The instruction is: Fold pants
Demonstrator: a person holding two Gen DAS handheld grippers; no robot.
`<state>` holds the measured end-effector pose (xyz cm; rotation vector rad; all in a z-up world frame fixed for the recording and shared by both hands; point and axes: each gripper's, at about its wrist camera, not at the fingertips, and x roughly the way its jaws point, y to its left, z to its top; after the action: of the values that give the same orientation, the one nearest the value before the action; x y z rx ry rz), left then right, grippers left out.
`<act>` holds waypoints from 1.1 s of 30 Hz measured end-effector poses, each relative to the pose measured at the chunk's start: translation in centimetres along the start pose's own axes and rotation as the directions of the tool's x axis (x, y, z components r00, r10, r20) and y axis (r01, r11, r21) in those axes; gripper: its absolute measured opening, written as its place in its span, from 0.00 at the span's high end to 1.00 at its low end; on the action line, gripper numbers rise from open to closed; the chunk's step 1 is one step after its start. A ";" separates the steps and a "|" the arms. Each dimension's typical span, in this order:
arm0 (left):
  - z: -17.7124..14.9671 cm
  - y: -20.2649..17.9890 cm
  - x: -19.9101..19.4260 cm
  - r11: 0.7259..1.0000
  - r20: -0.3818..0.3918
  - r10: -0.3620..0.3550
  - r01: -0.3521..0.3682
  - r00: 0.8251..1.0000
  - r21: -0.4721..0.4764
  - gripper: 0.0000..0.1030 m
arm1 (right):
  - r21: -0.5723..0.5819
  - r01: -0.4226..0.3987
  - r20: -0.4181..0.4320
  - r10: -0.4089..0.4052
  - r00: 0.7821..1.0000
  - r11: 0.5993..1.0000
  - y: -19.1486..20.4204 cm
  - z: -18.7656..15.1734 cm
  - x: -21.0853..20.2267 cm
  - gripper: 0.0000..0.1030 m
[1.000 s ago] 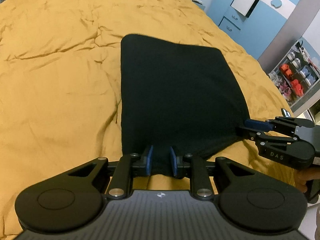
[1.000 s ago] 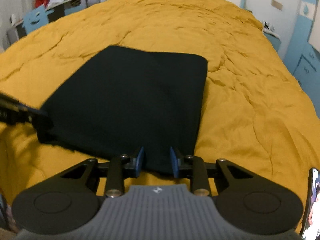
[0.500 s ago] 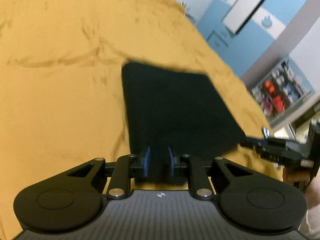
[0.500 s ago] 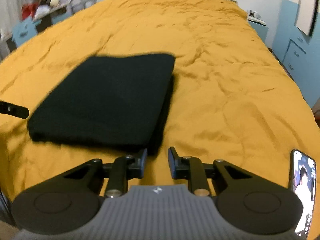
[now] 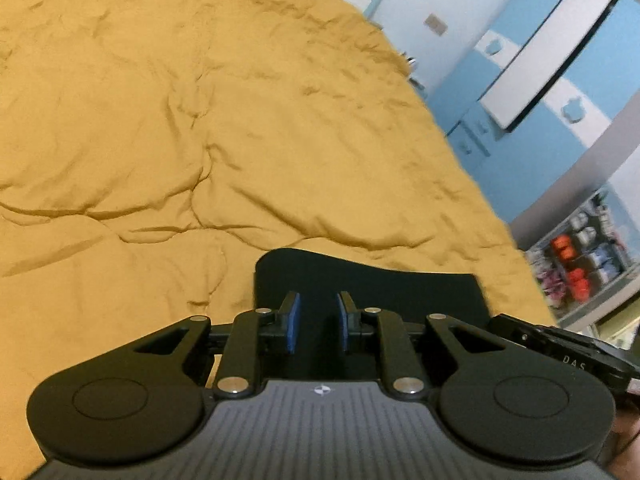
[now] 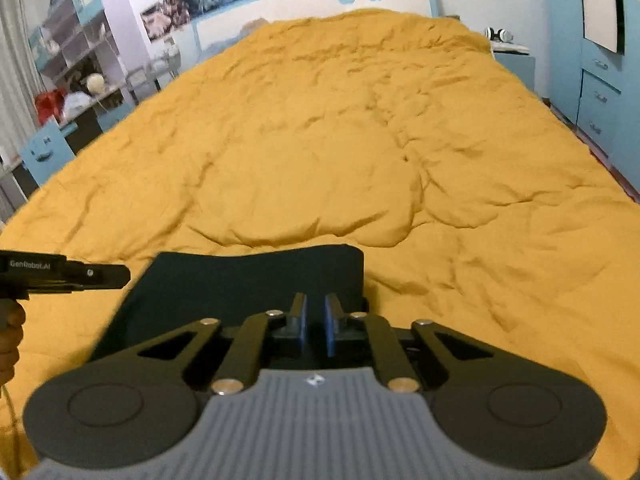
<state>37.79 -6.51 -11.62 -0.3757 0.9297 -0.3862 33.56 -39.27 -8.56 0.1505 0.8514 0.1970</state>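
Bed with rumpled mustard-yellow duvet (image 6: 360, 128); folded black pants (image 6: 224, 284) lie flat near its front edge.

The near part of the folded pants (image 5: 372, 284) lies hidden behind the left gripper (image 5: 318, 320). Shelf items (image 5: 576, 264) at the right edge are too blurred to tell.

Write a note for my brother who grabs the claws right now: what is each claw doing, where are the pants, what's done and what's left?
Left claw: pads a little apart over the pants' near edge; grip unclear.
Right claw: shut over the same edge; cannot tell if it pinches cloth.
Pants: a dark folded rectangle on the near side of the yellow bedcover.
Done: pants look folded flat.
Left: probably tidy the edges, then let go and back away.
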 end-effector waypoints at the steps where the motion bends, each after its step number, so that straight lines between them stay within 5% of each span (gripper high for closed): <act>1: -0.1 0.3 0.6 1.000 -0.009 0.006 -0.006 1.000 -0.004 0.80 | 0.008 0.007 -0.013 -0.007 1.000 1.000 -0.3 -0.2 1.1 0.97; 9: -0.5 2.6 1.8 0.996 -0.036 0.023 -0.026 0.999 -0.086 0.91 | 0.085 -0.011 -0.018 0.013 1.000 0.996 -2.5 -1.1 2.8 1.00; 11: -0.5 2.7 0.8 0.994 -0.019 0.028 -0.030 0.999 -0.107 0.81 | 0.131 -0.028 0.000 0.028 1.000 0.991 -3.0 -1.3 1.8 0.98; 13: -0.5 2.7 -0.1 0.992 -0.010 0.044 -0.045 0.999 -0.117 0.44 | 0.186 -0.047 0.008 0.046 0.999 0.982 -3.5 -2.0 0.7 0.77; 14: -0.6 2.8 -0.3 0.991 -0.013 0.039 -0.040 0.999 -0.125 0.39 | 0.215 -0.063 0.004 0.064 0.998 0.975 -3.8 -2.4 0.2 0.64; 16: -1.2 3.5 -0.9 0.986 -0.036 -0.009 0.003 0.999 -0.166 0.36 | 0.293 -0.108 -0.005 0.114 0.993 0.950 -4.8 -3.3 -0.1 0.62; 20: -2.4 5.5 -0.6 0.952 -0.097 -0.113 0.080 0.989 -0.296 0.35 | 0.458 -0.195 -0.014 0.227 0.974 0.867 -6.5 -5.5 0.1 0.59; 27: -3.7 8.0 0.8 0.893 -0.095 -0.205 0.146 0.974 -0.425 0.36 | 0.607 -0.252 0.015 0.306 0.952 0.753 -8.0 -7.7 2.2 0.60; 33: -4.1 7.0 1.7 0.888 -0.107 -0.205 0.139 0.973 -0.439 0.61 | 0.629 -0.269 0.026 0.327 0.945 0.729 -7.7 -7.6 2.8 0.70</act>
<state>36.43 -1.81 -18.29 -0.8490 1.1351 -0.3744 30.47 -45.68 -17.17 0.9258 0.9538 0.2163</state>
